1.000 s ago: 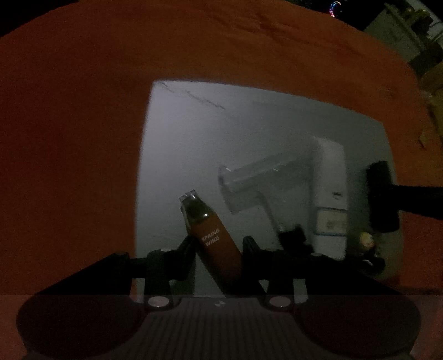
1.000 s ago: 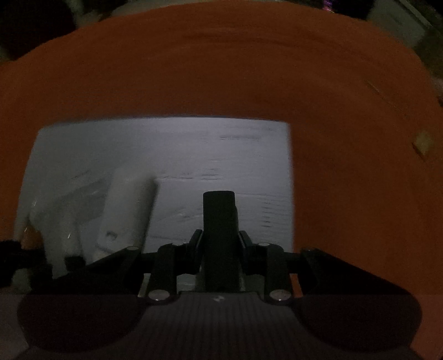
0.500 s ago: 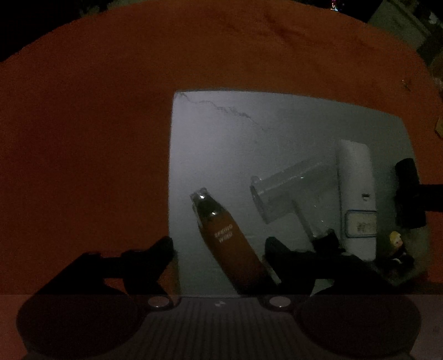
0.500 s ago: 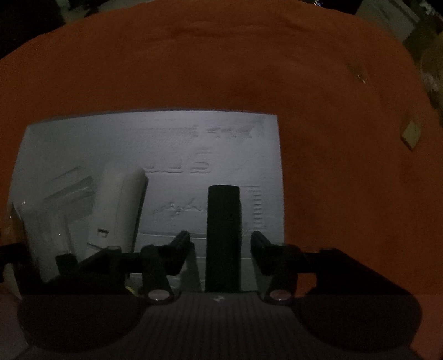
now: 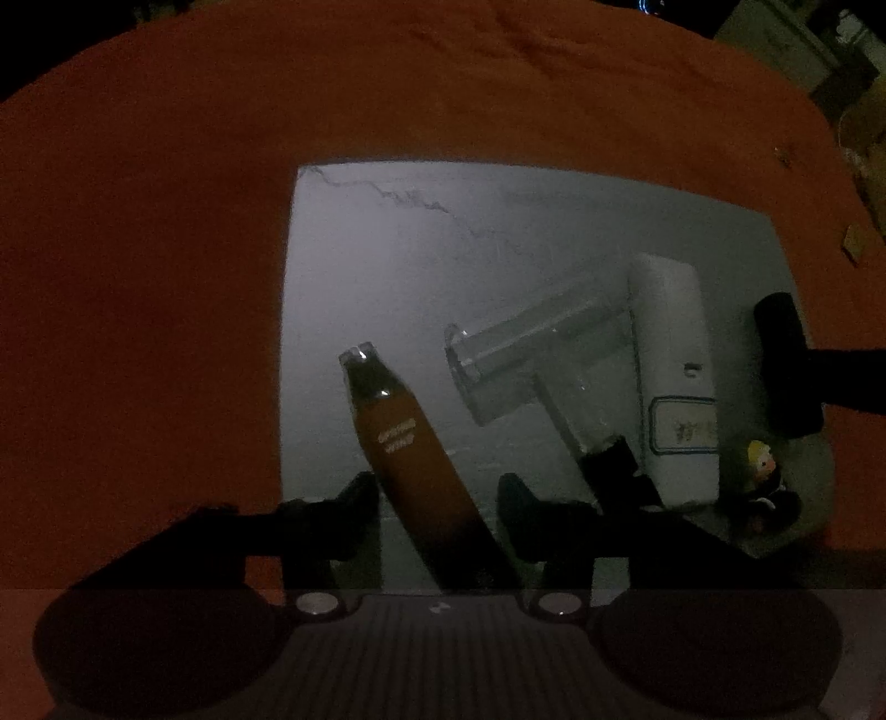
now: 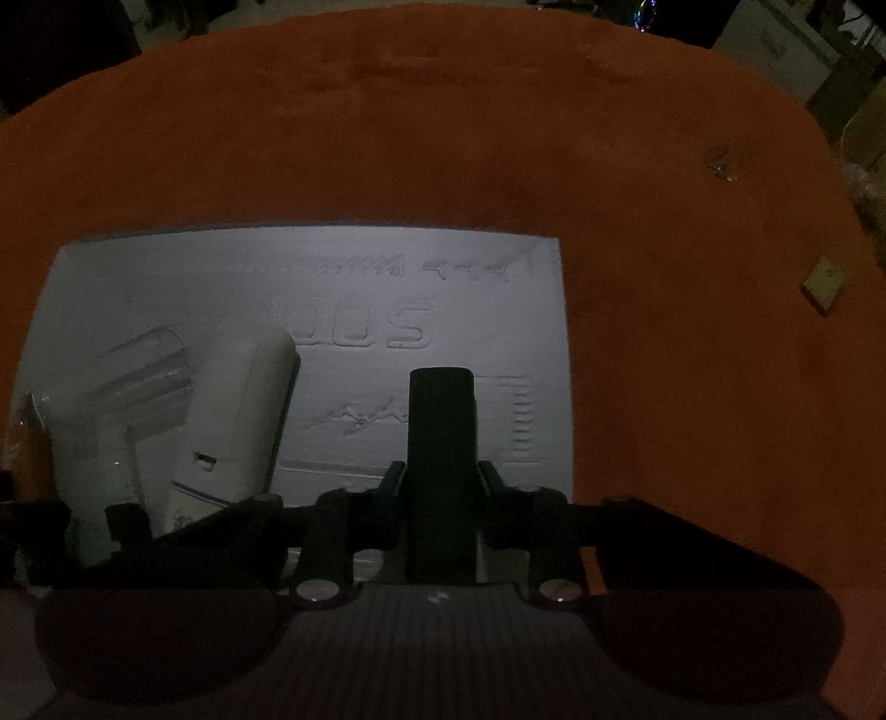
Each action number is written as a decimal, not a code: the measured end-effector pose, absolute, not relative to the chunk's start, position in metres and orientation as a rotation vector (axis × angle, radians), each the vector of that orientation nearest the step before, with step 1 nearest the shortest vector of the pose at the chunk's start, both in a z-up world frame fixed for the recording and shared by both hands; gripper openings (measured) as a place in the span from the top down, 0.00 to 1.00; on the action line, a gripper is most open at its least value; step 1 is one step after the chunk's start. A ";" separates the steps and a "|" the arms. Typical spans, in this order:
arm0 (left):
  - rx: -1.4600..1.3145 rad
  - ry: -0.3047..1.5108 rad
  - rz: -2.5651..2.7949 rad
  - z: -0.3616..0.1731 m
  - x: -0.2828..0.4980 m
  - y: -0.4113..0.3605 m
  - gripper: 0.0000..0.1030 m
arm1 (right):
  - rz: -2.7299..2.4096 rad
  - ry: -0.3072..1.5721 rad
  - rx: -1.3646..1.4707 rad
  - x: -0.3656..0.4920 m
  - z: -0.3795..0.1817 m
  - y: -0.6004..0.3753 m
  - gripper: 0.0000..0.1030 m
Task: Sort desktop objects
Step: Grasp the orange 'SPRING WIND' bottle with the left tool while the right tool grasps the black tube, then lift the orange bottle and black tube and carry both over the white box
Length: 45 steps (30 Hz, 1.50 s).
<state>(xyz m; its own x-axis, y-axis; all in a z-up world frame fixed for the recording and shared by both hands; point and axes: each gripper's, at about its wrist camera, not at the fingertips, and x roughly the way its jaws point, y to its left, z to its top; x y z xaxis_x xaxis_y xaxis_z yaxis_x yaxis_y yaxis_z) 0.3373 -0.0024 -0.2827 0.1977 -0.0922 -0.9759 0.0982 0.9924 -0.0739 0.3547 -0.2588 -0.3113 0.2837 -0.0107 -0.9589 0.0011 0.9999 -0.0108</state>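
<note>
Clamping a black bar (image 6: 441, 443), the right hand-held gripper (image 6: 441, 487) is closed.

Dimly lit indoor room, probably a home or storage space. An orange cloth (image 6: 664, 166) covers the work surface, with a grey embossed mat (image 6: 387, 266) laid on it. Cardboard boxes (image 5: 869, 138) and pale furniture (image 6: 775, 44) stand in the dark background.

On the cloth (image 5: 166, 277) lies the mat (image 5: 498, 249), bearing the bottle (image 5: 404, 443) at 6 o'clock, the clear holder (image 5: 526, 360) beside it toward 3, then the remote (image 5: 673, 376), the figurine (image 5: 761, 459) at 4 and the dark bar (image 5: 781, 360) at its 3 o'clock edge.
</note>
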 end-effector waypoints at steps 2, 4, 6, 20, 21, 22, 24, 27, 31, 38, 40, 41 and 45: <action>0.001 1.360 -0.129 -0.284 0.337 -0.004 0.68 | -0.013 1.283 -0.005 0.353 -0.309 -0.261 0.73; -0.012 1.359 -0.131 -0.284 0.336 -0.005 0.70 | -0.024 1.279 -0.003 0.352 -0.309 -0.262 0.73; -0.011 1.355 -0.133 -0.281 0.331 -0.006 0.72 | -0.025 1.280 0.002 0.351 -0.310 -0.261 0.73; 0.027 1.332 -0.112 -0.273 0.332 -0.002 0.79 | -0.046 1.256 -0.001 0.353 -0.313 -0.261 0.73; 0.034 1.333 -0.110 -0.274 0.332 -0.003 0.79 | -0.047 1.261 -0.004 0.353 -0.315 -0.262 0.73; 0.041 1.333 -0.107 -0.275 0.332 -0.005 0.79 | -0.048 1.266 -0.004 0.353 -0.317 -0.262 0.73; 0.055 1.332 -0.101 -0.277 0.333 -0.007 0.79 | -0.048 1.267 -0.009 0.354 -0.318 -0.262 0.73; 0.076 1.322 -0.100 -0.277 0.332 -0.010 0.79 | -0.040 1.268 -0.028 0.353 -0.318 -0.261 0.73; 0.092 1.303 -0.108 -0.275 0.330 -0.011 0.79 | -0.037 1.265 -0.037 0.348 -0.315 -0.262 0.73; 0.050 1.268 -0.108 -0.259 0.333 -0.002 0.80 | -0.010 1.251 -0.032 0.351 -0.309 -0.269 0.73; 0.038 1.257 -0.108 -0.254 0.334 0.000 0.80 | -0.011 1.237 0.000 0.354 -0.301 -0.276 0.73; 0.032 1.252 -0.108 -0.252 0.335 0.002 0.80 | -0.010 1.229 0.014 0.355 -0.297 -0.279 0.73; 0.008 1.232 -0.108 -0.243 0.337 0.007 0.80 | -0.003 1.196 0.058 0.356 -0.276 -0.287 0.73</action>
<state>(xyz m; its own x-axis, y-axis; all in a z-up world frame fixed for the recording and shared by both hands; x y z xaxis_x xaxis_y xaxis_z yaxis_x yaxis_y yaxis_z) 0.3366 0.0069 -0.2427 0.3280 -0.0780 -0.9414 0.0863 0.9949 -0.0524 0.3561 -0.2869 -0.2762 0.3664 0.0282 -0.9300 0.0336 0.9985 0.0435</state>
